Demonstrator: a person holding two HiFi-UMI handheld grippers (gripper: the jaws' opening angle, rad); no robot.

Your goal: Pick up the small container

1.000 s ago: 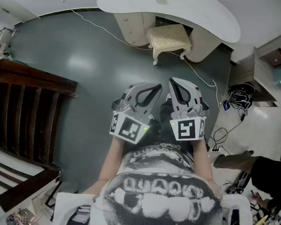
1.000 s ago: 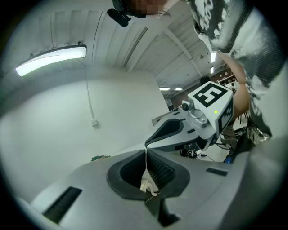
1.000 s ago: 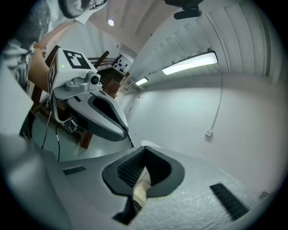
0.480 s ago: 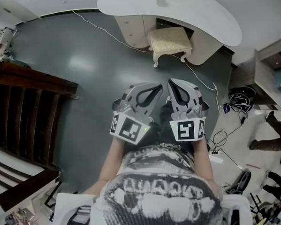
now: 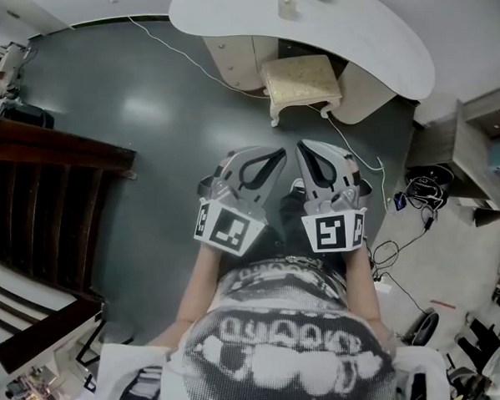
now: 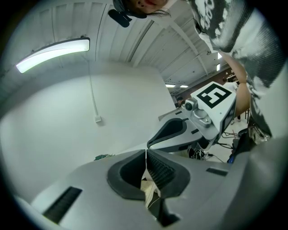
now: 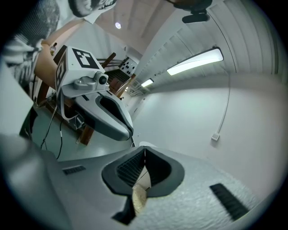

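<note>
In the head view, the left gripper (image 5: 263, 159) and the right gripper (image 5: 316, 155) are held side by side, low before the person's torso, above the grey floor (image 5: 145, 117). The small container (image 5: 287, 6) is seen standing on the white curved table (image 5: 375, 38), well apart from both. A cushioned stool (image 5: 302, 77) stands between them and the table. A white cable (image 5: 179, 50) is laid across the floor, and a dark wooden frame (image 5: 58, 205) is seen at the left.

In the left gripper view, the left gripper's (image 6: 145, 155) jaws are pressed together with nothing clamped.

In the right gripper view, the right gripper's (image 7: 144, 152) jaws are likewise closed and empty.
</note>
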